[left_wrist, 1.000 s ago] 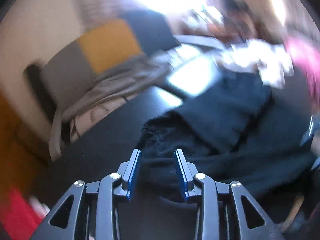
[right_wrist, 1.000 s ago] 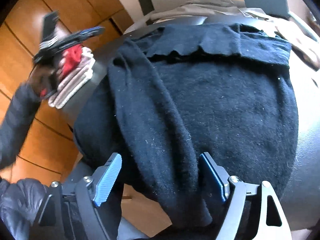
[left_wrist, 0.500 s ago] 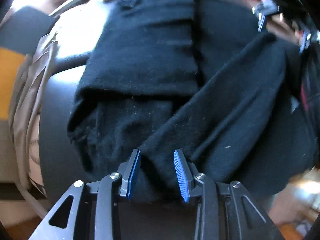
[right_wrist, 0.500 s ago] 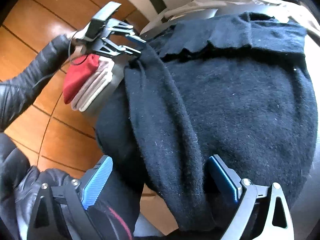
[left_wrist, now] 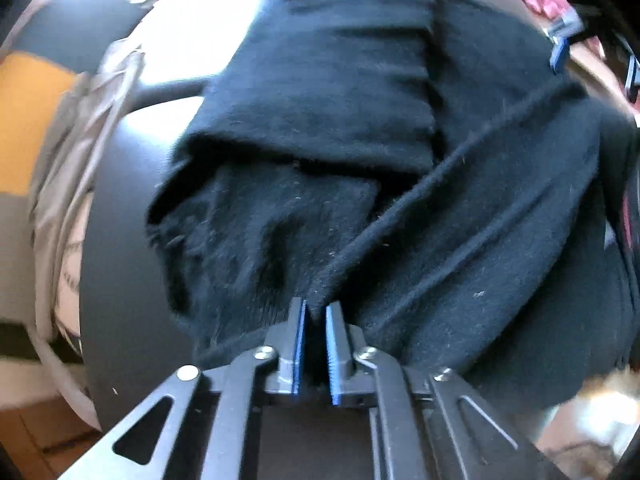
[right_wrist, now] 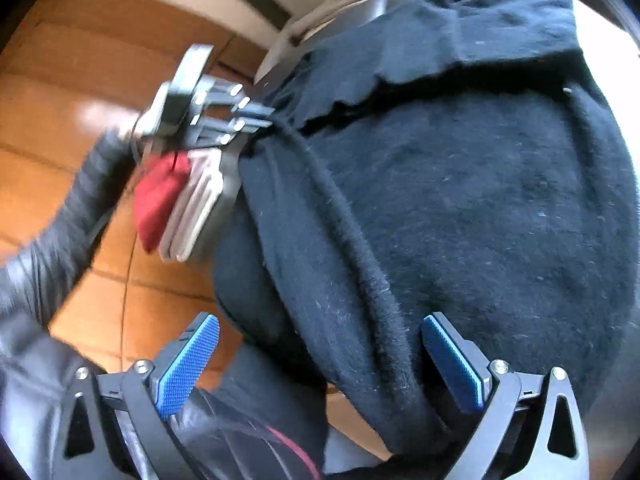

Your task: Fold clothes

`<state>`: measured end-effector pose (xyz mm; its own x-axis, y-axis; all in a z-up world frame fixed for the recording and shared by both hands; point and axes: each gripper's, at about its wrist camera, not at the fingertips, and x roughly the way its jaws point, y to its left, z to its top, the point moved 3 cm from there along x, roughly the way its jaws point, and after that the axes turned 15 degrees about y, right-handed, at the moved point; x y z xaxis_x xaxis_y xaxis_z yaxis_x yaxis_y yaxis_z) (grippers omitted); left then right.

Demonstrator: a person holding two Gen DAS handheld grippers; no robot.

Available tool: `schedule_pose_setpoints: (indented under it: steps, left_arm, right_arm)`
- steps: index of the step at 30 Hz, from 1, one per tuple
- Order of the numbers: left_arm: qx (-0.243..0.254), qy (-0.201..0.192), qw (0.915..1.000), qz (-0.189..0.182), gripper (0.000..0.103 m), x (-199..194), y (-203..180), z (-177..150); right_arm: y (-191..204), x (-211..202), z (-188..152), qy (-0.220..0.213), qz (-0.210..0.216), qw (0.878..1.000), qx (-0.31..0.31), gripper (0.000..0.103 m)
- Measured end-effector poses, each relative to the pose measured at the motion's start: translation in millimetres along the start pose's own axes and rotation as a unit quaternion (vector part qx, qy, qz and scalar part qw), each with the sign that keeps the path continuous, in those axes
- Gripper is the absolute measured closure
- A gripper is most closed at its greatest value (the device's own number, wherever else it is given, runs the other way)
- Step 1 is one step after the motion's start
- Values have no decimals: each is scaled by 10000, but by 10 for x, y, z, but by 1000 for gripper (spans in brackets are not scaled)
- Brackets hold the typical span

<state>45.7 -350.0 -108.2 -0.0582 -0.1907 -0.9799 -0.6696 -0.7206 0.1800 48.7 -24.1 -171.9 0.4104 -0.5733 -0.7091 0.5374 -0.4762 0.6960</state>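
Observation:
A black fuzzy sweater (left_wrist: 344, 120) lies partly folded on a dark round table (left_wrist: 120, 248), one sleeve running diagonally across it. My left gripper (left_wrist: 316, 316) is shut on the end of that sleeve at the table's near edge; it also shows from the side in the right wrist view (right_wrist: 264, 118). My right gripper (right_wrist: 320, 344) is open, its blue pads either side of the sleeve's thick fold (right_wrist: 360, 280) where the sweater (right_wrist: 480, 200) hangs over the table edge.
A folded stack of red and beige clothes (right_wrist: 180, 208) lies on the table's left rim. Beige garments (left_wrist: 80, 128) drape at the far side by a yellow and grey cushion (left_wrist: 28, 120). Wooden floor (right_wrist: 80, 80) lies below.
My left gripper swung over to the sweater, then closed on the sleeve end. My right gripper stayed open around the sleeve fold and shifted slightly.

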Motion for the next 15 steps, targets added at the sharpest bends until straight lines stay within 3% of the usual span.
schedule_pose_setpoints:
  steps: [2,3,4,7,9,15]
  left_arm:
    - [-560,-462,9973,-122,97,-126,74,-99]
    - [-842,-682,9939,-192,97,-183,113,-150]
    - [-1104,-837,9900,-252,98,-209,155,-224]
    - [-1754,-1078,9781,-316,98,-219,249,-423]
    - [-2037,-1153,9717,-332,98,-186,210,-537]
    - [-2209,-1460,9637,-343,98,-168,80,-608]
  right_arm:
    - [13,-74,2,-240,-205,9995,-60,4]
    - [20,-122,-10,-354,-356,9987,-88,13]
    - [5,-158,-24,-422,-521,9977,-65,29]
    - [-77,-226,-64,-502,-969,9940,100,56]
    - [-116,-231,-114,-466,-1109,9926,153,57]
    - [-81,-155,-139,-471,-1282,9906,49,57]
